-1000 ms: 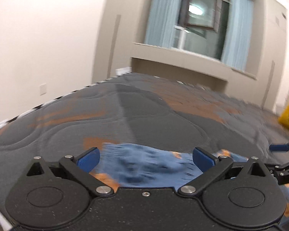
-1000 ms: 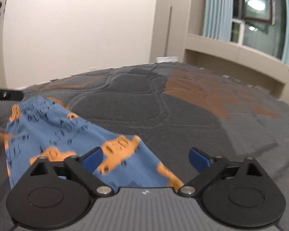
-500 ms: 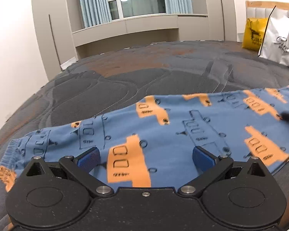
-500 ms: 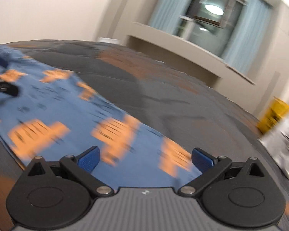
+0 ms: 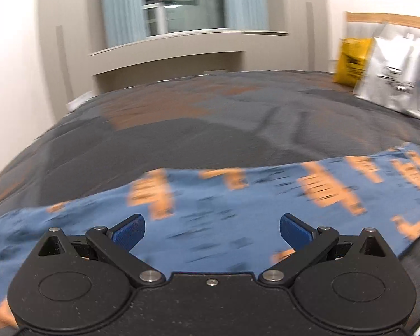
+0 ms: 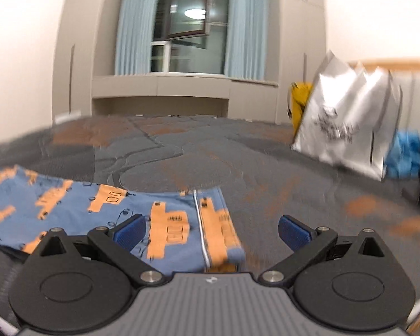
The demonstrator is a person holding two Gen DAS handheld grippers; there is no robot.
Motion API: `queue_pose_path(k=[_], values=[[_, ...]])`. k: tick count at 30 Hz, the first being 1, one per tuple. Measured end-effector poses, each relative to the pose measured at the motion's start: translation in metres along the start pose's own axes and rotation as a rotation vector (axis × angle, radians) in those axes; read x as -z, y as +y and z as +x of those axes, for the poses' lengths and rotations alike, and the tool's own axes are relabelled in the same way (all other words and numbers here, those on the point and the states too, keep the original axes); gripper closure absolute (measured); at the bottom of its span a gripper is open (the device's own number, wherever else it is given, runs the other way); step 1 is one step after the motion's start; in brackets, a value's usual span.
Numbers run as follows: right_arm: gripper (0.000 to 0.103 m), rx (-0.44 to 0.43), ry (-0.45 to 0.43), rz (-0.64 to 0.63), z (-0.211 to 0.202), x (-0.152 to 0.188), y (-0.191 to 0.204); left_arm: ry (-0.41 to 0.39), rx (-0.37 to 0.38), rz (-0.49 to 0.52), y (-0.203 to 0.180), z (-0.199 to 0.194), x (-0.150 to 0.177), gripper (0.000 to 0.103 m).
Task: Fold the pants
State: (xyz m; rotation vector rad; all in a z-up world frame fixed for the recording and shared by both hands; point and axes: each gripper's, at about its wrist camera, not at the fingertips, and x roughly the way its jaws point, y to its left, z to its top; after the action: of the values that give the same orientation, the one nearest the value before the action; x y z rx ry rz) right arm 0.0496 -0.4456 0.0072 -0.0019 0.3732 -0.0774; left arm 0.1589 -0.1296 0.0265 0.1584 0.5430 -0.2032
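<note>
While the pants [image 5: 238,210] lie flat beneath both grippers, left [image 5: 212,231] and right [image 6: 212,231] jaws gape, empty.

- The pants [image 5: 238,210] are motion-blurred in the left wrist view, their print unreadable, and run off both side edges.
- The silver bag [image 6: 347,123] carries lettering too smeared to read.
- The yellow bag [image 6: 301,103] stands half hidden behind it.

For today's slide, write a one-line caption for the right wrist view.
Open right gripper above blue patterned pants on a grey bed; silver bag behind.
</note>
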Motion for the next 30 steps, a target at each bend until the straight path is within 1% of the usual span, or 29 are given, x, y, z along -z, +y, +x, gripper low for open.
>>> queue_pose_path(k=[3, 5, 7, 9, 11, 13, 14, 16, 19, 20, 22, 23, 24, 25, 27, 28, 29, 30], values=[[0.000, -0.058, 0.047, 0.103, -0.012, 0.009, -0.021, -0.011, 0.077, 0.048, -0.034, 0.011, -0.012, 0.001], [0.000, -0.105, 0.102, 0.188, -0.014, 0.010, -0.031, -0.018, 0.114, 0.065, -0.054, 0.017, -0.019, 0.001], [0.000, -0.173, 0.174, 0.302, -0.012, 0.012, -0.039, -0.022, 0.150, 0.056, -0.072, 0.024, -0.026, 0.001], [0.000, -0.204, 0.169, 0.347, -0.013, 0.010, -0.045, -0.005, 0.186, 0.045, -0.086, 0.036, -0.031, 0.001], [0.000, -0.264, 0.192, 0.391, -0.009, 0.007, -0.051, 0.027, 0.199, 0.056, -0.097, 0.049, -0.030, 0.001], [0.000, -0.323, 0.213, 0.448, -0.002, 0.006, -0.055, 0.061, 0.185, 0.074, -0.104, 0.060, -0.026, 0.001], [0.000, -0.331, 0.216, 0.464, 0.003, 0.006, -0.055, 0.079, 0.182, 0.073, -0.105, 0.064, -0.024, 0.001], [0.000, -0.330, 0.202, 0.510, 0.006, 0.005, -0.057, 0.089, 0.200, 0.034, -0.099, 0.067, -0.021, 0.001], [0.000, -0.315, 0.143, 0.621, 0.004, 0.011, -0.065, 0.100, 0.215, -0.024, -0.088, 0.068, -0.023, 0.001], [0.002, -0.304, 0.121, 0.649, 0.005, 0.013, -0.066, 0.096, 0.219, -0.048, -0.084, 0.067, -0.025, 0.001], [0.015, -0.260, 0.083, 0.673, 0.004, 0.014, -0.064, 0.082, 0.238, -0.101, -0.077, 0.064, -0.030, 0.001], [0.029, -0.240, 0.064, 0.671, 0.003, 0.015, -0.062, 0.072, 0.260, -0.132, -0.074, 0.063, -0.033, 0.001], [0.036, -0.225, 0.058, 0.664, 0.004, 0.015, -0.060, 0.061, 0.289, -0.163, -0.071, 0.061, -0.036, 0.001], [0.038, -0.209, 0.065, 0.652, 0.006, 0.016, -0.057, 0.054, 0.320, -0.190, -0.070, 0.060, -0.040, 0.001], [0.055, -0.157, 0.077, 0.586, 0.008, 0.016, -0.048, 0.046, 0.394, -0.243, -0.070, 0.060, -0.050, 0.001], [0.059, -0.126, 0.075, 0.537, 0.008, 0.015, -0.042, 0.045, 0.429, -0.259, -0.072, 0.060, -0.054, 0.001], [0.068, -0.100, 0.067, 0.488, 0.007, 0.014, -0.035, 0.049, 0.471, -0.274, -0.074, 0.062, -0.059, 0.001], [0.079, -0.067, 0.051, 0.418, 0.005, 0.011, -0.026, 0.055, 0.512, -0.285, -0.077, 0.064, -0.064, 0.001]])
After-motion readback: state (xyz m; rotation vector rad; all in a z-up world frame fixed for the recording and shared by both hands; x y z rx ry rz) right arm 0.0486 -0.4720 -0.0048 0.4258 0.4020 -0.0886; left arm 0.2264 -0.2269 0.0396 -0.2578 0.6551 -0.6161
